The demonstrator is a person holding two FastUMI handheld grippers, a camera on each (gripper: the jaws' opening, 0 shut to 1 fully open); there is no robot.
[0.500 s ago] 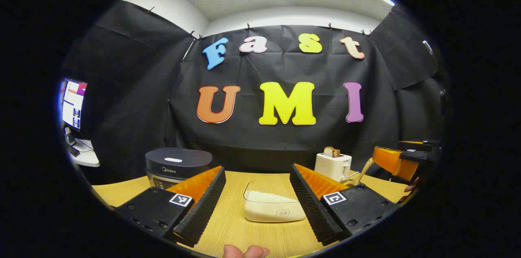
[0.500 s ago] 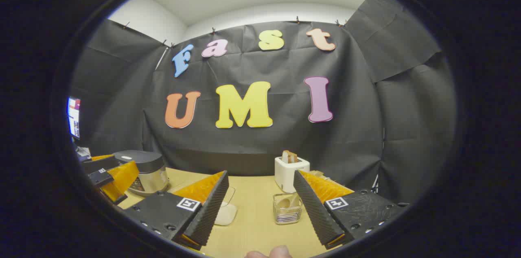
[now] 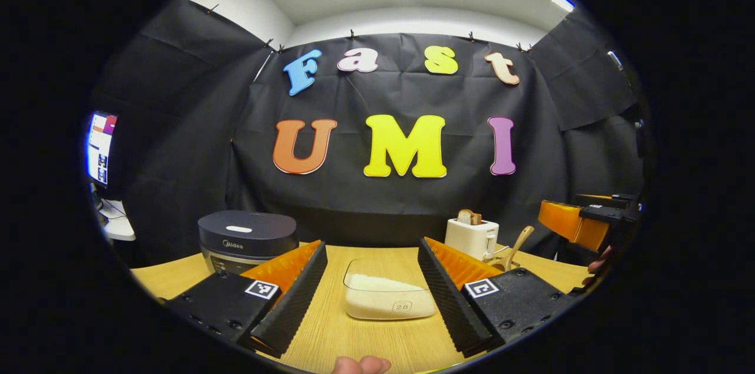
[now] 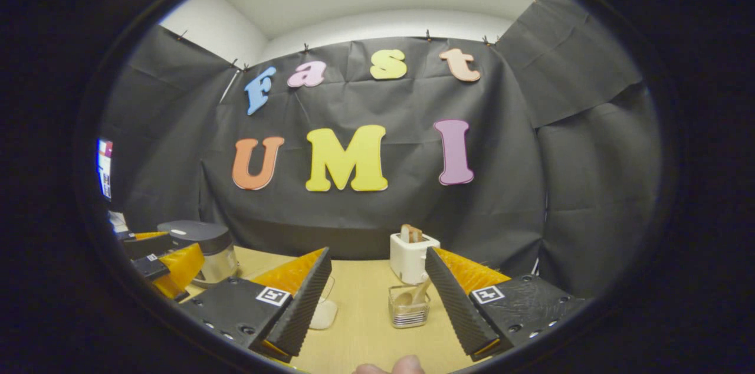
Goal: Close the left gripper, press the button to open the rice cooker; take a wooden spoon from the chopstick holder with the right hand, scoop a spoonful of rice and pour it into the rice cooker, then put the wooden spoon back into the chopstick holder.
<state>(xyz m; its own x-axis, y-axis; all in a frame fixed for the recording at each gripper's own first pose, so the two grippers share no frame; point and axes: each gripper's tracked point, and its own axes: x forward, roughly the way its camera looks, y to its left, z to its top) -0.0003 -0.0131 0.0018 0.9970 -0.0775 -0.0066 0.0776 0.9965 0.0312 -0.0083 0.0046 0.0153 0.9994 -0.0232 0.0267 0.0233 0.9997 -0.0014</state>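
Note:
The dark rice cooker (image 3: pixel 248 237) stands with its lid down at the left of the wooden table (image 3: pixel 354 338), also seen as the rice cooker (image 4: pixel 200 244) in the right gripper view. A clear container of white rice (image 3: pixel 389 298) sits between the wide-apart fingers of my open left gripper (image 3: pixel 373 297). A wooden spoon (image 3: pixel 514 244) leans in the chopstick holder (image 4: pixel 408 307) beyond my open right gripper (image 4: pixel 377 303). The right gripper (image 3: pixel 581 220) shows far right in the left gripper view; the left gripper (image 4: pixel 165 262) shows at the left edge of the right gripper view.
A white toaster (image 3: pixel 472 238) with bread stands at the back, the toaster (image 4: pixel 413 262) just behind the chopstick holder. A monitor (image 3: pixel 99 147) and a side desk are off to the left. A thumb (image 3: pixel 360 365) shows at the bottom edge.
Both gripper views have shifted slightly; the rice container and the chopstick holder sit a little to the left and farther off than before. Both grippers stay open.

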